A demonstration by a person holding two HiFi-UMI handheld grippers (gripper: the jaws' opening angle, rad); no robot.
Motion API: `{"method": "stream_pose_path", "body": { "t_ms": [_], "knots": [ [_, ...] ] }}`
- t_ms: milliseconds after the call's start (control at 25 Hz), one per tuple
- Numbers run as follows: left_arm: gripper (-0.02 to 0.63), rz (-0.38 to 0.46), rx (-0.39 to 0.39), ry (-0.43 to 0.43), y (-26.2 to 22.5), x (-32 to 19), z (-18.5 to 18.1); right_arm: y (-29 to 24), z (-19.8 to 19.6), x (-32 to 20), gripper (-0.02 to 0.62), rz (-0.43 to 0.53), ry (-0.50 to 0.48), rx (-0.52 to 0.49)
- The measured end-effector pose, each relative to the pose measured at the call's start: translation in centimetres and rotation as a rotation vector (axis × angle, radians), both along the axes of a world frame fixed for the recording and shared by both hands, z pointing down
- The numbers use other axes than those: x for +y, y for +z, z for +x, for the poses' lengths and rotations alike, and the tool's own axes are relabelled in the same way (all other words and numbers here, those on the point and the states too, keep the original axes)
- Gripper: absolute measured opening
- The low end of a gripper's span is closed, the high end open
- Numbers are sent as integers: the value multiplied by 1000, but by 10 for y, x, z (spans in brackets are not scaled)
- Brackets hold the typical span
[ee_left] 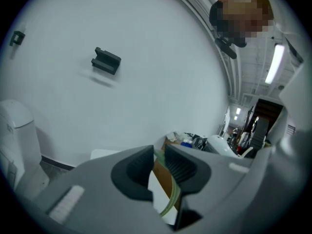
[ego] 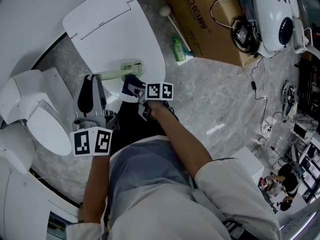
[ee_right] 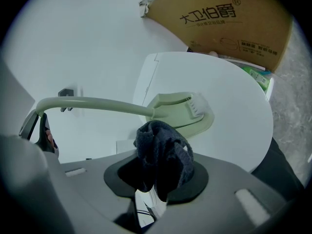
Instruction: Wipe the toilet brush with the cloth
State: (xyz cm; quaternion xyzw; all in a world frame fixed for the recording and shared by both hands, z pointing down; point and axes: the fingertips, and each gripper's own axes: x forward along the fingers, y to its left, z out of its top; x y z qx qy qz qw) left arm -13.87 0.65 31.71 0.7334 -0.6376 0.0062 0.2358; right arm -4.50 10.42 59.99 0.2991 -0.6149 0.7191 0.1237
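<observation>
2 claws work here: the left claw (ee_left: 157, 156) pinches the handle of 1 toilet brush (ee_right: 180, 112), and the right claw (ee_right: 161, 175) is clamped on 1 dark cloth (ee_right: 163, 147). Farther off, the brush head lies over 1 toilet lid (ee_right: 239, 116). The cloth is close by it, and wiping seems barely begun.

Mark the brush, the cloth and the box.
brush (ee_right: 176, 113): right gripper view, on its head.
cloth (ee_right: 163, 152): right gripper view, on its bunched middle.
box (ee_right: 219, 26): right gripper view, on its printed side.
</observation>
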Motion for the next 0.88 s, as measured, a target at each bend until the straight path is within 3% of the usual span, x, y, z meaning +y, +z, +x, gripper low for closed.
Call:
{"method": "stream_pose_path", "body": {
  "t_ms": [880],
  "knots": [
    [0,-2,-3,-38,0,-2,-1,1,19,0,92,-6,-3,-5]
  ]
}}
